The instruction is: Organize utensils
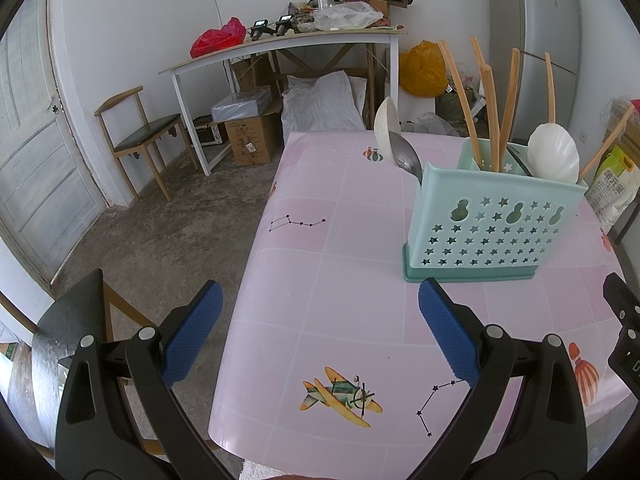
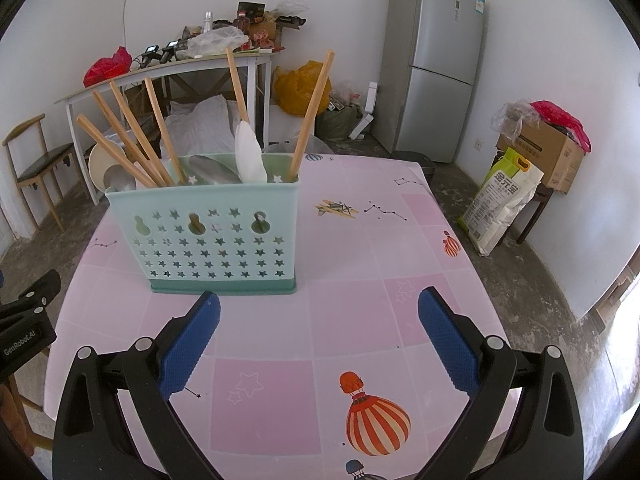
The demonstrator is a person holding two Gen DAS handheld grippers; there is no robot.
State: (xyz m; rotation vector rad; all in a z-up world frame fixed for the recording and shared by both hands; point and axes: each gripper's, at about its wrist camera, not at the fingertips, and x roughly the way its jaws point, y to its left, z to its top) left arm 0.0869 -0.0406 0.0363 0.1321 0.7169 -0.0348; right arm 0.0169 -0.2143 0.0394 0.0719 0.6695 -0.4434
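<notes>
A mint-green utensil holder (image 1: 492,224) with star cut-outs stands on the pink table (image 1: 340,280); it also shows in the right wrist view (image 2: 208,236). Wooden chopsticks (image 2: 128,136), white spoons (image 2: 249,152) and metal spoons (image 1: 406,156) stand in it. My left gripper (image 1: 320,336) is open and empty, low over the table's near left edge, left of the holder. My right gripper (image 2: 319,336) is open and empty, just in front of the holder. The left gripper's body shows at the left edge of the right wrist view (image 2: 24,320).
A white side table (image 1: 280,44) piled with clutter stands at the back wall. A wooden chair (image 1: 136,136) stands left of it. A grey fridge (image 2: 436,64) stands at the back right. A rice bag (image 2: 500,204) and cardboard box (image 2: 548,152) stand right of the table.
</notes>
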